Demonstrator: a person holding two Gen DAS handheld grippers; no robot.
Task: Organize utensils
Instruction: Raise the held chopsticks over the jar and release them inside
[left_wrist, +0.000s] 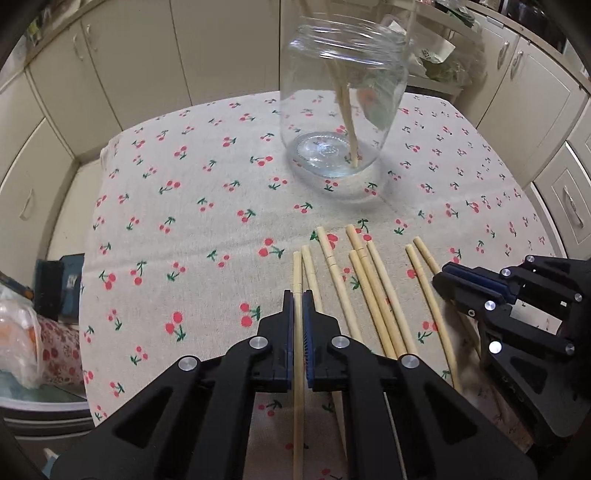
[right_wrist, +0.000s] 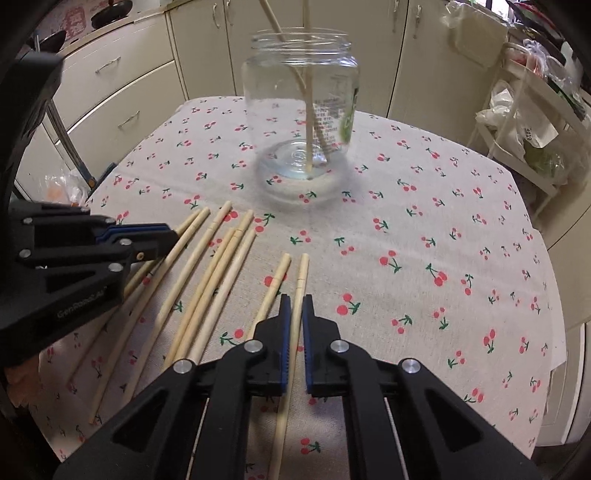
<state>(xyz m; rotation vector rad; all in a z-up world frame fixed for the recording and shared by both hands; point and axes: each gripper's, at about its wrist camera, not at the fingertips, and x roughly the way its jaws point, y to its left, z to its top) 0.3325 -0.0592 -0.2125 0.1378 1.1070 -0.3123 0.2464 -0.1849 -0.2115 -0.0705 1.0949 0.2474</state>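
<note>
Several pale wooden chopsticks lie side by side on the cherry-print tablecloth; they also show in the right wrist view. A clear glass jar stands behind them with two chopsticks in it; it shows in the right wrist view too. My left gripper is shut on the leftmost chopstick. My right gripper is shut on the rightmost chopstick. Each gripper shows in the other's view, the right one and the left one.
Cream cabinets surround the table. A white rack with bags stands at the right. Bags and boxes sit below the table's left edge.
</note>
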